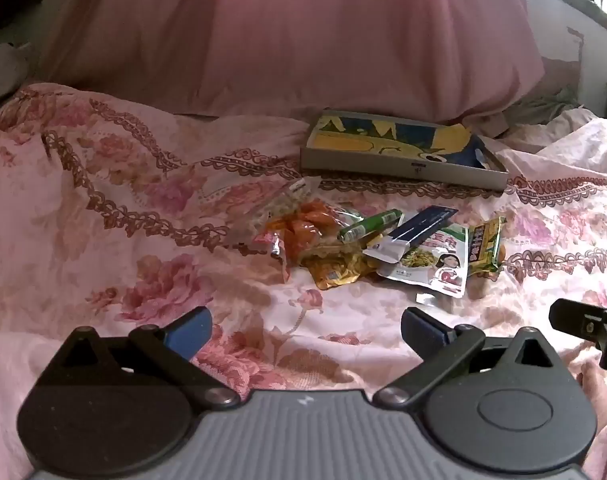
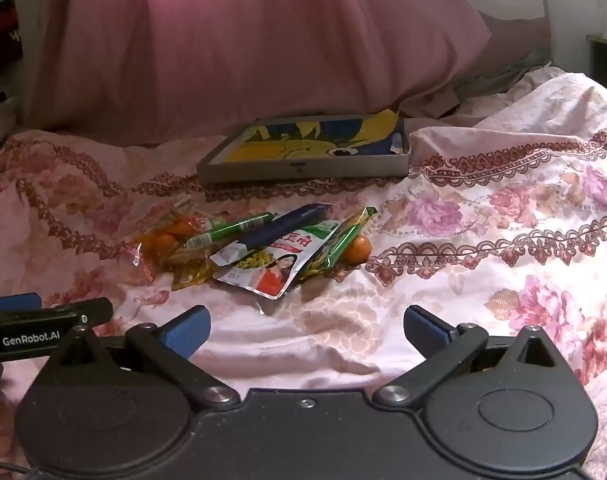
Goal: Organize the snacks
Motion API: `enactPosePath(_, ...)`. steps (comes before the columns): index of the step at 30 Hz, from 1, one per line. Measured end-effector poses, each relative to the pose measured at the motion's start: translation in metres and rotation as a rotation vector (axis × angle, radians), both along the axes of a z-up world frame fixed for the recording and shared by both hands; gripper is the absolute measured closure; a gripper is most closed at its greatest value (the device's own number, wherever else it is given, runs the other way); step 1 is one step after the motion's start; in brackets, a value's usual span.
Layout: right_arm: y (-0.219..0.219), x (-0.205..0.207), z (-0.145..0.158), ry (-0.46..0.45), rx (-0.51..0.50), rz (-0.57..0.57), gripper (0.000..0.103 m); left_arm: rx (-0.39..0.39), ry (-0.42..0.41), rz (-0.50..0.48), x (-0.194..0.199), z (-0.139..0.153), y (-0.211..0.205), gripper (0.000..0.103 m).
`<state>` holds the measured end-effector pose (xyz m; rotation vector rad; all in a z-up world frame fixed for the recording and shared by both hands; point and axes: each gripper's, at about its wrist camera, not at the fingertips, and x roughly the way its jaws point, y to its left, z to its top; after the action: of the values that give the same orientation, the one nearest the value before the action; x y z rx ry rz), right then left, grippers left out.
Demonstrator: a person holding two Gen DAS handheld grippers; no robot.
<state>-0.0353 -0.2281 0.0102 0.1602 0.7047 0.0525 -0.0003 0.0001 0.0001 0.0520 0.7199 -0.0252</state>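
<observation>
I judged the sorting not yet begun: my left hand-held gripper (image 1: 305, 330) hung released and empty over the bed (image 1: 103, 240), the right hand-held gripper (image 2: 306, 330) likewise spread wide, with the snack pile (image 1: 367, 248) lying ahead of both and the shallow box (image 1: 403, 152) just beyond it on the far side. The next move called, I thought, for closing on one loose packet, perhaps the green stick (image 2: 231, 227) on top. At the pile's right an orange fruit (image 2: 359, 249) sat half hidden behind a wrapper, and the crumpled left packets were hard to tell apart.

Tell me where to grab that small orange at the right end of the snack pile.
Take the small orange across its round body, coming from above or its right side with the right gripper: that side shows bare bedspread, while the yellow-green packet leans against its left.
</observation>
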Motion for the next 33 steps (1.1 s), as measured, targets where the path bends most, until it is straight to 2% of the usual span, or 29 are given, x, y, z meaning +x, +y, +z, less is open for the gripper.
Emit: enactPosePath(33, -0.0003, 0.0015, -0.0018, 0.008, -0.002, -0.002, 0.0, 0.003, 0.009, 0.001, 0.0003, -0.0001, 0.0, 0.0)
